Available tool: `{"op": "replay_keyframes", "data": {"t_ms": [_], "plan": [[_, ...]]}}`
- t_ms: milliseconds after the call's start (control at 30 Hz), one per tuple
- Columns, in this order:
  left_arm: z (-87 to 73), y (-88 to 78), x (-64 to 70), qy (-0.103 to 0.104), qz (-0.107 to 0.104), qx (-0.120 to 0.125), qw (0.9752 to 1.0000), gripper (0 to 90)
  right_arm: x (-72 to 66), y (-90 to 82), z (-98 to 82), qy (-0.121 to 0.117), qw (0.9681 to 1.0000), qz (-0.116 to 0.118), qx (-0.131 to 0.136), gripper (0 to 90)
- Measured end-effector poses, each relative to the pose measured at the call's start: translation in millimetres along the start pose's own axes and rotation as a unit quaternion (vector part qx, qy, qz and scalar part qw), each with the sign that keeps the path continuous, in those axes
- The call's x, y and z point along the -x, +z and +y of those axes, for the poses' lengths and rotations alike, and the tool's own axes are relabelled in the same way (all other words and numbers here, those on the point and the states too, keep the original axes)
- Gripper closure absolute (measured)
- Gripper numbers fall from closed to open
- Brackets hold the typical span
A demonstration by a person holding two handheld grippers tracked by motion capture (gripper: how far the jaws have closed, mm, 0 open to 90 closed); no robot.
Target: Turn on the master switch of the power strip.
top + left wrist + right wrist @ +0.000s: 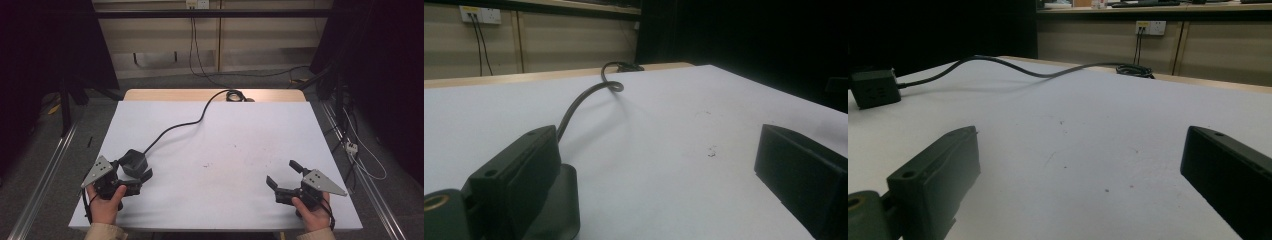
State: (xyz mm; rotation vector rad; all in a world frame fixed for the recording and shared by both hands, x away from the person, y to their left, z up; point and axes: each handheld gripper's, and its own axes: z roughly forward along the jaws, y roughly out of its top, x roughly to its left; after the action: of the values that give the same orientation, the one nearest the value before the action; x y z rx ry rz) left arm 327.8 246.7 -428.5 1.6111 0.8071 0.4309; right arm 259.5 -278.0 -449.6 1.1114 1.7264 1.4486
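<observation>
The black square power block [134,162] on the white tabletop [225,145] sits partly behind the left gripper [137,180], so its near edge is hidden in the high view. In the left gripper view that block is cut by the bottom edge under the left-hand jaw. Its black cable [185,122] runs away from the block to a dark coil [234,95] at the far tabletop edge, too small to make out. In the right gripper view the block's face markings [875,92] are too dim to read. Both forearms are cut off at the bottom of the high view.
</observation>
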Motion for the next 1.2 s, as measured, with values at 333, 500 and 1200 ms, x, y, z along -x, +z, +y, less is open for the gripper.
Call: {"op": "replay_keyframes", "data": {"t_ms": [333,500,1200], "plan": [[1.0,-0.7,-1.4,-0.002,0.0,0.001,1.0,4.3,-0.2,0.5,0.2,0.0,1.0,0.001,0.0,2.5],[2.2,-1.1,-2.6,-0.001,0.002,0.002,1.0,4.4,-0.5,0.4,0.3,-0.001,1.0,0.002,0.0,2.6],[8.6,-5.3,-11.1,-0.009,0.008,0.007,0.9999,6.6,-0.2,0.5,0.3,-0.003,1.0,0.001,0.0,2.8]]}}
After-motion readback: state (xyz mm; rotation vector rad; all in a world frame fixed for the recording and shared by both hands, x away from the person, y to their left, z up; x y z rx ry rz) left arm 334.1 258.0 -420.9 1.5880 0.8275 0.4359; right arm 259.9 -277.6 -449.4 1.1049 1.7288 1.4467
